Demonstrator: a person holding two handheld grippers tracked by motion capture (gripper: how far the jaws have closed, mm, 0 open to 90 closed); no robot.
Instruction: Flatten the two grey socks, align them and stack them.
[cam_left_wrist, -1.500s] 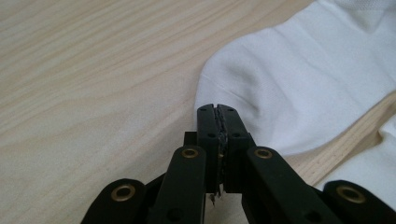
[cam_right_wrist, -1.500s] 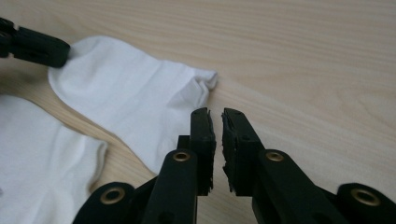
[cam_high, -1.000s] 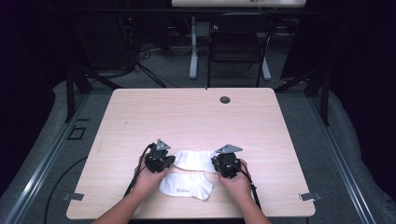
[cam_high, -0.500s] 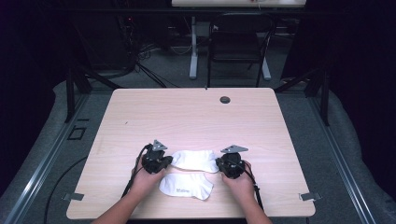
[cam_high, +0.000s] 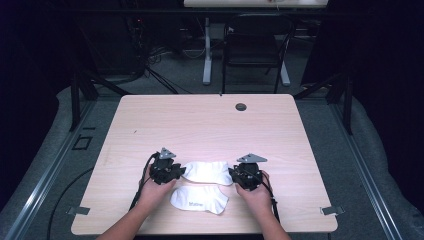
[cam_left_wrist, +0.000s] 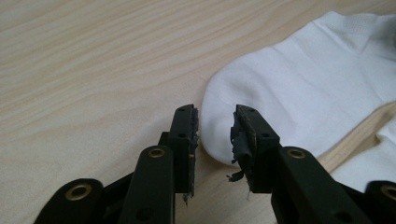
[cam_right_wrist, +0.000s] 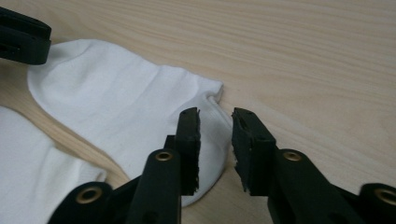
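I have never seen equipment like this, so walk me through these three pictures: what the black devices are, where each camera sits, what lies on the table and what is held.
A person holds two hand-held black tools, the left gripper and the right gripper. One picture comes from a camera above the light wooden table. The other two come from cameras riding on each gripper, looking along its two black jaws. On the table lie two white ankle socks: the farther white sock between the grippers, and the nearer white sock by the person's hands. Both grippers are open, one at each end of the farther sock, with the edge of the cloth between the jaws. Nothing is gripped yet.
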